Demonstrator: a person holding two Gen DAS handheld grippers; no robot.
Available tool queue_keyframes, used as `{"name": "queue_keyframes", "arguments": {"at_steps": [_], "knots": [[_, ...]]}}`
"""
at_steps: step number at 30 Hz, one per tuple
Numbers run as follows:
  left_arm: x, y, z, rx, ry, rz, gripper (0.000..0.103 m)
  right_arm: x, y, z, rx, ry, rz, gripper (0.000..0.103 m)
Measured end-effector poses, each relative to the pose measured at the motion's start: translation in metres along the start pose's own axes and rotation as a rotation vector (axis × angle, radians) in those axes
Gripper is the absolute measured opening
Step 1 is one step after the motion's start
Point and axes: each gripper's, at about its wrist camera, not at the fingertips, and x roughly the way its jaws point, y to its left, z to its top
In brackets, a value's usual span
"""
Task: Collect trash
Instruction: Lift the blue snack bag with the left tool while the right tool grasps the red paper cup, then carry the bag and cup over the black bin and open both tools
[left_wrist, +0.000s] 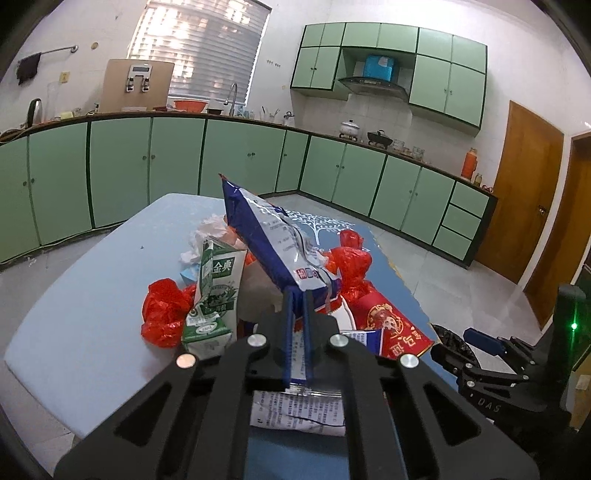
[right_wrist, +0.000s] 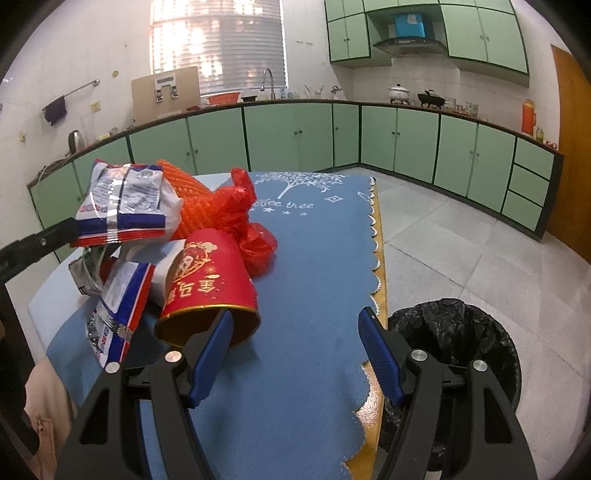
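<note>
My left gripper (left_wrist: 297, 295) is shut on a blue and white snack wrapper (left_wrist: 269, 240) and holds it up above the trash pile on the table; the wrapper also shows in the right wrist view (right_wrist: 122, 203). My right gripper (right_wrist: 295, 325) is open and empty, low over the blue tablecloth (right_wrist: 314, 258), its left finger (right_wrist: 210, 354) in front of the mouth of a red paper cup (right_wrist: 210, 280) that lies on its side. The pile also holds a green milk carton (left_wrist: 214, 295), red plastic bags (left_wrist: 164, 312), a second wrapper (right_wrist: 118, 302) and crumpled tissue (left_wrist: 207, 236).
A bin with a black liner (right_wrist: 458, 332) stands on the floor by the table's right edge. Green kitchen cabinets (right_wrist: 288, 136) run along the far walls. A brown door (left_wrist: 517, 206) is at the right. Tiled floor (right_wrist: 461, 243) lies beyond the table.
</note>
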Motion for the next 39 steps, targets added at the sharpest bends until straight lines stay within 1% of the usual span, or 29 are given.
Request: {"name": "queue_keyframes", "arguments": {"at_steps": [3,6,8,10,11,12,13,14,18,21,30,33,34,36,39], "knots": [[0.0,-0.003,-0.003,0.004,0.004,-0.003,0.004,0.006,0.0,0.001,0.01,0.001,0.005,0.068],[0.001,-0.004,-0.005,0.006,0.009,-0.007,0.004,0.016,0.003,0.001,0.014,0.02,0.026,0.058],[0.002,-0.005,-0.006,0.009,0.011,-0.007,0.004,0.02,0.005,0.003,0.009,0.021,0.034,0.055],[0.004,-0.007,-0.007,0.01,0.016,-0.007,0.004,0.024,0.009,0.005,-0.005,0.024,0.047,0.041],[0.005,-0.005,-0.009,0.01,0.019,-0.007,0.004,0.026,0.01,0.006,-0.008,0.027,0.056,0.038],[0.006,-0.006,-0.009,0.009,0.023,-0.008,0.004,0.029,0.011,0.007,-0.01,0.031,0.065,0.03],[0.007,-0.004,-0.011,0.01,0.026,-0.008,0.004,0.03,0.011,0.008,-0.009,0.032,0.072,0.017],[0.008,-0.005,-0.011,0.011,0.028,-0.007,0.004,0.031,0.012,0.008,-0.009,0.031,0.085,0.011],[0.009,-0.006,-0.01,0.013,0.029,-0.005,0.004,0.026,0.011,0.009,-0.002,0.01,0.123,0.007],[0.008,-0.007,-0.01,0.02,0.022,-0.011,0.004,0.016,0.008,0.012,0.005,-0.009,0.115,0.005],[-0.006,-0.042,0.001,0.047,-0.039,-0.076,0.004,-0.027,-0.024,0.022,0.044,-0.089,0.066,0.004],[-0.007,-0.061,0.002,0.06,-0.05,-0.116,0.004,-0.041,-0.037,0.027,0.043,-0.118,0.025,0.004],[-0.005,-0.069,0.003,0.063,-0.047,-0.141,0.004,-0.046,-0.045,0.028,0.049,-0.128,0.001,0.004],[0.0,-0.086,0.003,0.075,-0.039,-0.182,0.004,-0.053,-0.068,0.026,0.073,-0.137,-0.053,0.004],[0.015,-0.12,-0.002,0.107,-0.021,-0.247,0.004,-0.057,-0.107,0.019,0.119,-0.123,-0.149,0.004]]}}
